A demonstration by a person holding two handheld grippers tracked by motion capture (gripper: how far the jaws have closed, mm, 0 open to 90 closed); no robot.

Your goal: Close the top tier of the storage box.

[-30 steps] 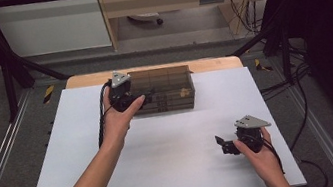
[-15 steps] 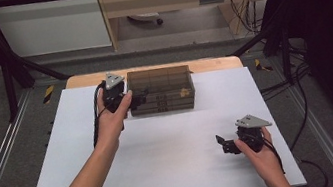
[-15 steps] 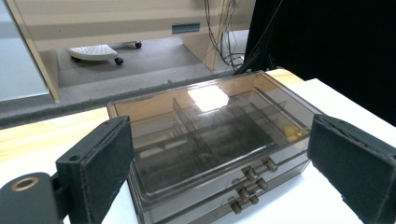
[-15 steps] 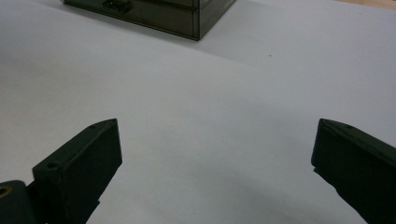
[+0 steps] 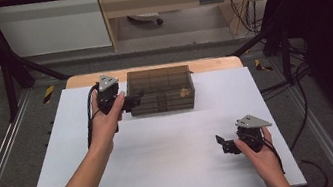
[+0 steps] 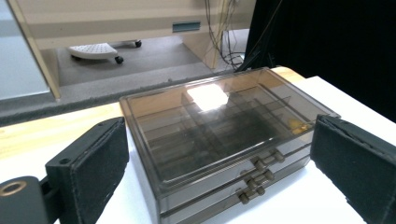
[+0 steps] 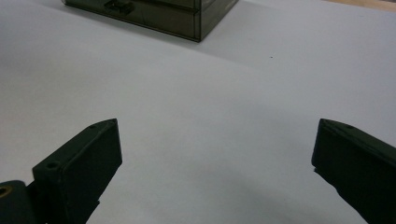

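Smoky translucent drawer organiser (image 5: 160, 90) at the far middle of the white tabletop (image 5: 165, 164), against the wooden strip at the back edge; three stacked drawers with small knobs (image 6: 261, 175) on the front, divider cells visible through the lid. Left gripper (image 5: 134, 100) up at the box's left end, fingers (image 6: 93, 163) spread wide and holding nothing, the box framed between them in the left gripper view, front-left corner nearest. Right gripper (image 5: 223, 143) low near the front right of the tabletop, well apart from the box, fingers (image 7: 81, 163) likewise wide and empty over bare white surface. Likely step: lining up on a drawer knob or the box body. Risks from here: knobs small and close-stacked, so wide fingers closing there could catch two at once or slip off; light plastic box, free-standing on a smooth sheet, apt to slide or swivel toward the pull with no bracing from the idle right gripper; a pad nudging the corner on approach could skew it against the wooden strip. Something small and yellowish (image 6: 299, 127) possibly inside a right-hand cell, too dim to identify; a jerked drawer could rattle it loose.
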